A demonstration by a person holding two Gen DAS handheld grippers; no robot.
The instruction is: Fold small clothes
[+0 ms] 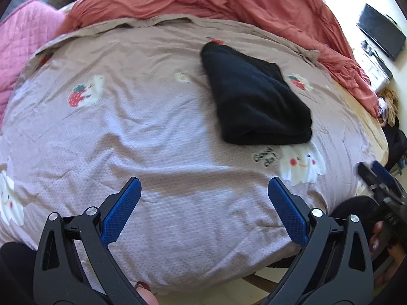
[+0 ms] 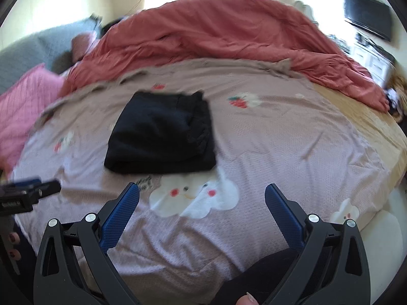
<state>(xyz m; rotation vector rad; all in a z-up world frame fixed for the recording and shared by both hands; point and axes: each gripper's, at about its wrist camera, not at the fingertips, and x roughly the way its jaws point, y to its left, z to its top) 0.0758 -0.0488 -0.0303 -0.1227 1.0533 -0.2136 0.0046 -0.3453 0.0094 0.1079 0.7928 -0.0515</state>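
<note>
Both tools (image 1: 204,188) (image 2: 202,193) gape above sheet (image 1: 152,127), garment (image 1: 254,101) apart.

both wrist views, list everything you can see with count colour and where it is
folded garment: 1, black, middle of the bed
bed sheet: 1, mauve with strawberry and cloud prints, covering the bed
duvet: 1, terracotta red, bunched at the far side
quilted pillow: 1, pink, far left
screen: 1, black, on the right wall
left gripper: 1, black with blue pads, open, empty
right gripper: 1, same colours, open, empty
</note>
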